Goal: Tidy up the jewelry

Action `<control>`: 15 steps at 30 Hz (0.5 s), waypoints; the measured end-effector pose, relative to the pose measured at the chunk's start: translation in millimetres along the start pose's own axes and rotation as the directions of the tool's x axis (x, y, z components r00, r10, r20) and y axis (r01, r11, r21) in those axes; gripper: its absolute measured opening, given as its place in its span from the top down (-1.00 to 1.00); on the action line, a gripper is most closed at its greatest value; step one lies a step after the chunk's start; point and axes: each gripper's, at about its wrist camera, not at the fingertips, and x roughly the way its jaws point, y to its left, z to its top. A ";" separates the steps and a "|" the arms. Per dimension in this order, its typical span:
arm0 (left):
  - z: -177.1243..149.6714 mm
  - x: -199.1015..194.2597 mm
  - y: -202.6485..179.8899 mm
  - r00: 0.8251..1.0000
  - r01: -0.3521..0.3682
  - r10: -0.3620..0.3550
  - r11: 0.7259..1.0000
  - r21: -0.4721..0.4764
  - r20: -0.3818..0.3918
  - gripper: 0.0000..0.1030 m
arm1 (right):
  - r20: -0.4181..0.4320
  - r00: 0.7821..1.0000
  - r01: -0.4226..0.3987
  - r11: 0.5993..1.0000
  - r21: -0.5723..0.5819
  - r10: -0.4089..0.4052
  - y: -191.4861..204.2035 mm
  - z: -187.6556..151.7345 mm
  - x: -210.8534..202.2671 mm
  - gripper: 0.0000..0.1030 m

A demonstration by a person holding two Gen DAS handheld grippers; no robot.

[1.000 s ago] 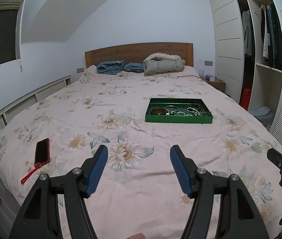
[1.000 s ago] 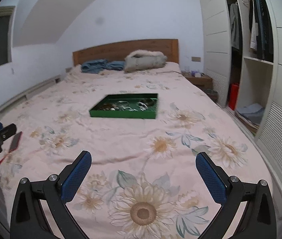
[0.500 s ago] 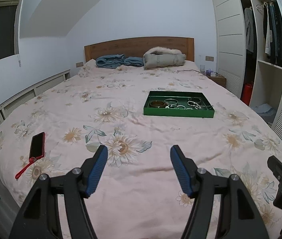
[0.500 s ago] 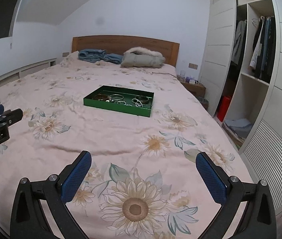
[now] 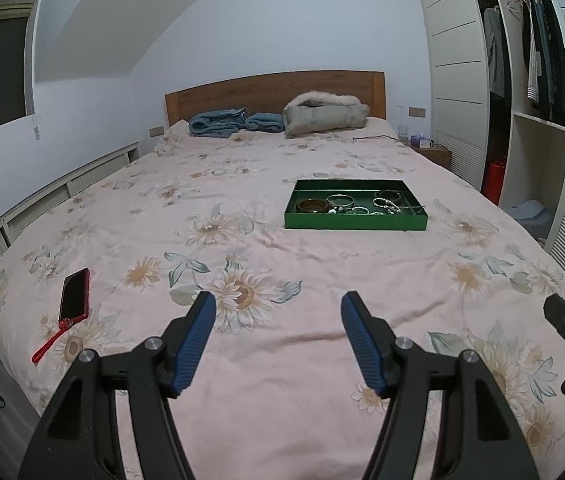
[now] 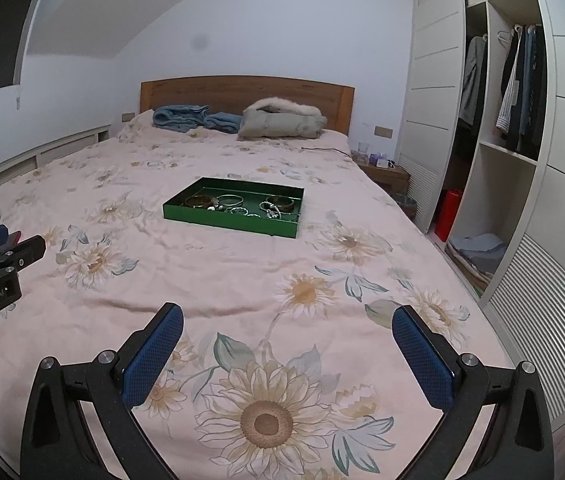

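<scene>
Left wrist view: the bed (image 5: 242, 360) fills the frame; a green tray (image 5: 356, 222), centre right, holds the jewelry (image 5: 352, 206), arrangement unclear. Left gripper (image 5: 278, 340) and right gripper (image 6: 288, 354) are spread wide, empty, well short of it.

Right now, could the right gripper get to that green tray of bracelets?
Probably yes. The right gripper is open and empty, and only bare floral bedspread lies between it and the green tray, though it sits some way ahead.

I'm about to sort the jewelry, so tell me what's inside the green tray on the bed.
Inside the green tray lie a brown bangle, a silver bangle and several beaded bracelets. The near wall hides part of its floor.
</scene>
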 end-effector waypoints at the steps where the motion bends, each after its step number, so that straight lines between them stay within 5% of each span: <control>1: -0.6 -1.0 0.0 1.000 0.001 -0.001 1.000 0.001 0.001 -0.23 | 0.001 1.000 0.000 1.000 0.001 0.000 -0.1 0.2 -0.3 -0.99; 15: -3.1 -1.8 1.2 1.000 0.000 0.000 1.000 0.001 -0.008 -0.23 | -0.011 1.000 -0.008 1.000 0.015 0.008 -2.0 -1.5 2.4 -0.99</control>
